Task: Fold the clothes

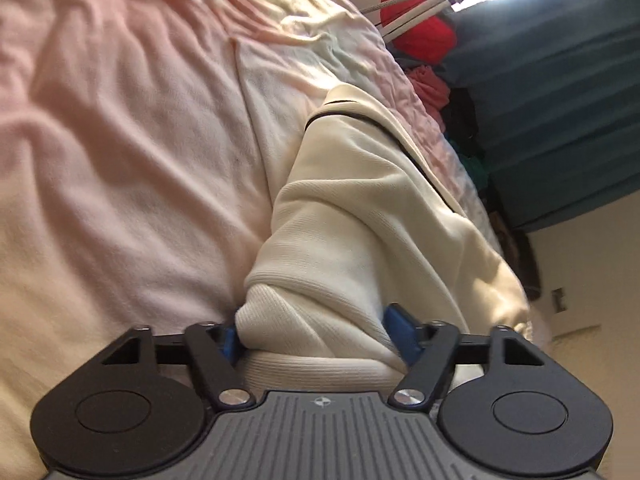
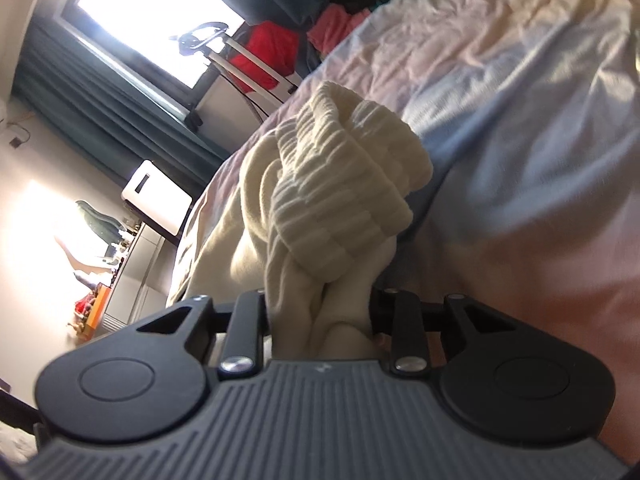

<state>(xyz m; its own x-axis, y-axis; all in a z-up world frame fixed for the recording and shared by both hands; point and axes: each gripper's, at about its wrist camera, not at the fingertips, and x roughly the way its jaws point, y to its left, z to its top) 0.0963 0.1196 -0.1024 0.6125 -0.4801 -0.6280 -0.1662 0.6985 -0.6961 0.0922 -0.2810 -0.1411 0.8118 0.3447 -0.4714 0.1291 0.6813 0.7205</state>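
Note:
A cream knit garment [image 1: 360,208] with a thin black trim line lies bunched on the bed. In the left wrist view, a thick fold of it fills the gap between the blue pads [image 1: 230,342] of my left gripper [image 1: 316,340], and both pads touch the cloth. In the right wrist view, the same cream garment's ribbed hem [image 2: 348,176] piles up just ahead of my right gripper [image 2: 320,312]. That gripper is shut on a gathered bunch of the fabric, which hides its fingertips.
A rumpled pink and pale blanket [image 1: 120,140] covers the bed [image 2: 520,120]. Red and dark clothes [image 1: 424,36] are heaped past the bed's far edge beside teal curtains [image 1: 560,100] and a bright window [image 2: 152,12]. A white appliance [image 2: 158,196] stands on the floor.

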